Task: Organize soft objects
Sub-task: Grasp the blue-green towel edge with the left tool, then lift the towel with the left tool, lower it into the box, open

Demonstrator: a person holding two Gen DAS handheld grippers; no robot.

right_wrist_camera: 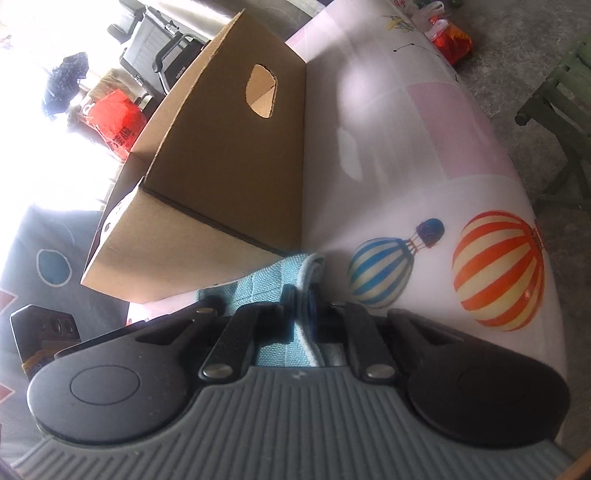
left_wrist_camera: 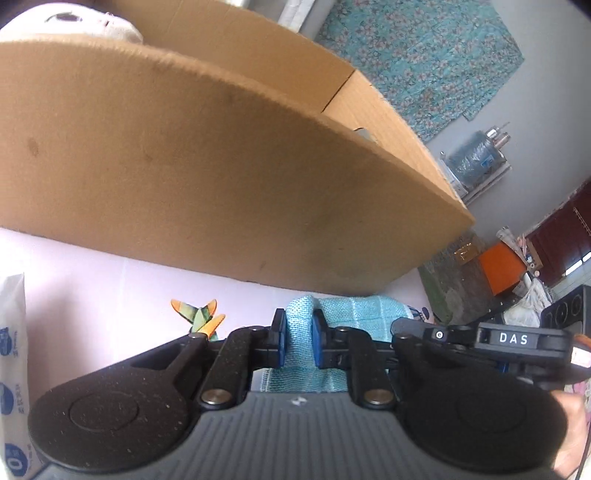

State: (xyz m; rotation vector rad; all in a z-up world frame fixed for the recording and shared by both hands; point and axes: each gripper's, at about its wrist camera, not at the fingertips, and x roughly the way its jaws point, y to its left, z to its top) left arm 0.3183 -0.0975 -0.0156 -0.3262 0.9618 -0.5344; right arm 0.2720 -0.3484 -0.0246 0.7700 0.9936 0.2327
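Note:
A light blue knitted cloth lies just in front of a large cardboard box. My left gripper is shut on a fold of the cloth. My right gripper is shut on another edge of the same cloth, close to the box's corner. The right gripper's body shows at the right of the left wrist view. A white plush toy pokes above the box's rim. How far the cloth is lifted off the table cannot be told.
The table has a pink and white cover with hot-air balloon prints. A white packet with blue print lies at the left. A small orange and green leaf-like object sits near the left gripper. A green stool stands beyond the table's edge.

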